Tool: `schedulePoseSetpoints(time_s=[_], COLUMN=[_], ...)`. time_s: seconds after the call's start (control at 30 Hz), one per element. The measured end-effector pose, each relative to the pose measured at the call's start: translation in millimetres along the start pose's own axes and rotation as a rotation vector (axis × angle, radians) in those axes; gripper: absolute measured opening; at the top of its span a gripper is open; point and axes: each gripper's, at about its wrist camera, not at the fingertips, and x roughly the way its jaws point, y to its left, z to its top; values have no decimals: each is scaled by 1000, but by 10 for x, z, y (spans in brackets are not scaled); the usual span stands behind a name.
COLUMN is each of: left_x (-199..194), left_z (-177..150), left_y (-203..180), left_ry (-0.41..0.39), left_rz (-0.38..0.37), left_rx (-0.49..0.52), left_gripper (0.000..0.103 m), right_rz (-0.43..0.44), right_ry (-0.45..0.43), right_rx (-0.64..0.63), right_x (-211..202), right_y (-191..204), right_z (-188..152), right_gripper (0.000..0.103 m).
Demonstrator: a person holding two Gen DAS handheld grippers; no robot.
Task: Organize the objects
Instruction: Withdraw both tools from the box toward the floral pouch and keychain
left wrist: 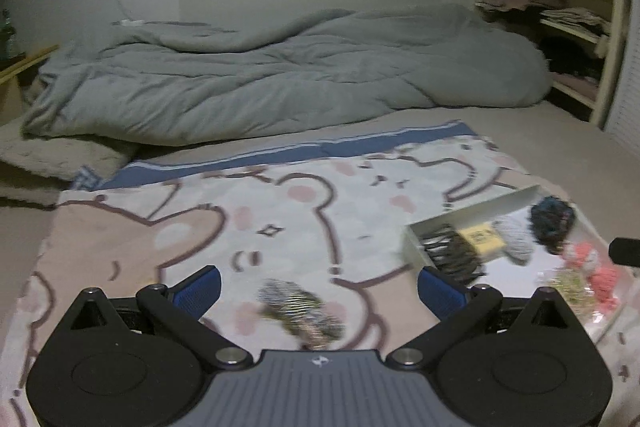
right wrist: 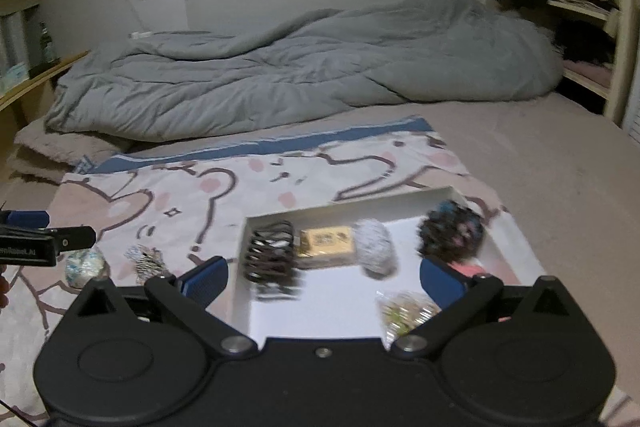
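A shallow white tray (right wrist: pixel 400 307) lies on the bear-print blanket (right wrist: pixel 168 203) spread over the bed, and serves here as the landmark. Inside it, along its far wall, sit a dark coiled hair tie (right wrist: pixel 270 253) at the left corner, a yellow box (right wrist: pixel 326 243) just right of that, a grey-white scrunchie (right wrist: pixel 374 247) next along, and a dark blue-flecked scrunchie (right wrist: pixel 452 231) near the far right corner. Closer to the near edge of the tray are a pink item (right wrist: pixel 468 269), partly hidden by a finger, and a blurred greenish patterned piece (right wrist: pixel 404 311).

The right gripper (right wrist: pixel 324 279) hovers over the near part of the tray with its blue-padded fingers spread wide and nothing between them.

Left of the tray, on the blanket, lie a striped scrunchie (right wrist: pixel 146 261) and, further left, a pale blue-patterned ball-like item (right wrist: pixel 84 267). The left gripper (left wrist: pixel 320 285) is released too, jaws wide apart, poised above the striped scrunchie (left wrist: pixel 300 311), which shows blurred between and below the fingers; whether anything touches it cannot be told. From the right wrist view, only the tip of the left gripper (right wrist: pixel 44 239) appears at the far left, over the ball-like item.

Beyond the tray, a rumpled grey duvet (right wrist: pixel 300 75) lies across the bed's head, with open shelves (right wrist: pixel 580 15) to the far right
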Motion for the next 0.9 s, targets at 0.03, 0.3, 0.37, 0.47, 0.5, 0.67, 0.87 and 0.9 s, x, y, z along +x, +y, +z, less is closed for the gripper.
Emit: schedulePoseSetpoints(time_s=[0.03, 0.3, 0.37, 0.47, 0.5, 0.67, 0.87, 0.9], left_x=[1, 63, 92, 146, 182, 422, 932, 997], left_z=[-3, -23, -23, -13, -1, 29, -69, -103], left_y=[60, 623, 776, 998, 1073, 1314, 1437, 1443], left_ry=[2, 6, 14, 33, 44, 112, 246, 260], left_rz=[9, 82, 114, 148, 162, 224, 248, 250], left_rx=[-9, -100, -129, -178, -192, -219, -237, -238], left_gripper=[103, 103, 103, 103, 103, 103, 103, 103], right_rz=[9, 126, 155, 198, 213, 279, 323, 329], right_ry=[-1, 5, 11, 23, 28, 71, 141, 146], right_rx=[-8, -101, -135, -175, -183, -242, -343, -355], right_x=[26, 344, 450, 617, 676, 1006, 1375, 1421], right_y=[49, 609, 766, 989, 1052, 1368, 1713, 1753], right_z=[25, 242, 285, 321, 327, 312, 219, 190], right_gripper=[103, 103, 103, 103, 103, 103, 102, 100])
